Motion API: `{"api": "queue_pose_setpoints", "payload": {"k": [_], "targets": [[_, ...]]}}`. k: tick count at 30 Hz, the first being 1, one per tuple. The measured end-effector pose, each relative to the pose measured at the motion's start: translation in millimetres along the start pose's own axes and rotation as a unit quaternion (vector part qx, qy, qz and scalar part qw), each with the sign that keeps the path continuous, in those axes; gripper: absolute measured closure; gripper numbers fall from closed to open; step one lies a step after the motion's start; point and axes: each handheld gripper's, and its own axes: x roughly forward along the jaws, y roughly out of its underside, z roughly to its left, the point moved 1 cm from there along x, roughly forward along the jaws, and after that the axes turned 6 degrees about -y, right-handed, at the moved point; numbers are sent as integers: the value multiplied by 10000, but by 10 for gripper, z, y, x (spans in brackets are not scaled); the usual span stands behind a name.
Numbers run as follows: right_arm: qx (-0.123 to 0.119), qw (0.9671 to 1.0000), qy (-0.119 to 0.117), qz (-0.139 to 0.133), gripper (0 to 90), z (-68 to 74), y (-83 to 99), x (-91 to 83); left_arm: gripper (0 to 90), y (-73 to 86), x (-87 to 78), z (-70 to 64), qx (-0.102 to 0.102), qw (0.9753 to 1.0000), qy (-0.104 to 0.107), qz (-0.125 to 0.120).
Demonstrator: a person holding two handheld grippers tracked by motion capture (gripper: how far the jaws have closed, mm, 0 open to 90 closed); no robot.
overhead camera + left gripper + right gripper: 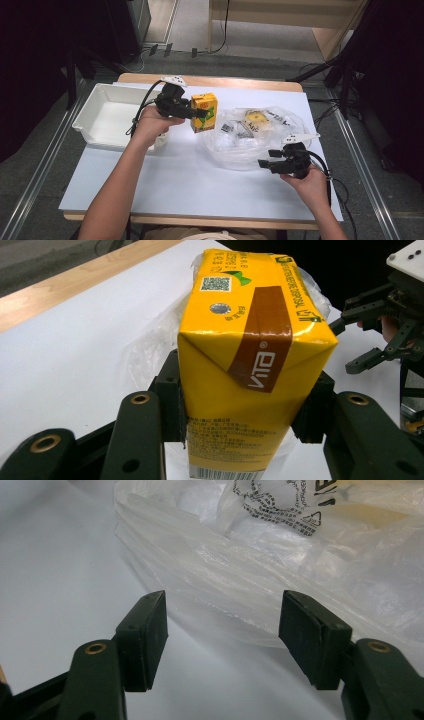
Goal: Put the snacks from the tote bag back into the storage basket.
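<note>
Tongs on the left (202, 114) are clamped tight around a yellow drink carton (204, 112), one pad on each side of it, and the carton is up off the tabletop (175, 175), held upright. In the left gripper view the carton (250, 365) sits square between the two black jaws, with a brown band running over its top and down the front, a foil straw spot and a small QR code on the top face, and fine print plus a barcode lower down.

Right tongs (265, 159) are wide open with nothing in them, jaws spread and pointing at the near edge of a clear plastic bag (250, 137). In the right gripper view the bag (280, 565) lies just past the pads, crinkled, with black print on it; can't tell if a pad is actually touching the plastic, looks like just short of it.

Bag sits on the white tabletop right of the carton, and something yellow (256, 119) shows through the plastic, hard to say exactly what. Left of the carton, behind the left hand (152, 125), there's a white tray (100, 107) at the tabletop's left edge. Right hand (312, 182) comes in from the bottom right.
</note>
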Motion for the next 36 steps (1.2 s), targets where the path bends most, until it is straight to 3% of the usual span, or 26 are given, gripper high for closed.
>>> {"api": "queue_pose_setpoints", "payload": {"k": [11, 24, 36], "targets": [[1, 10000, -3, 8, 369, 1, 0, 4, 523, 5, -138, 93, -37, 9999, -141, -57], [9, 10000, -6, 22, 369, 9, -3, 14, 522, 38, -266, 235, -264, 9991, -302, -112], [-18, 10000, -13, 41, 369, 12, -3, 21, 523, 76, -381, 361, -342, 9982, -465, -180]]}}
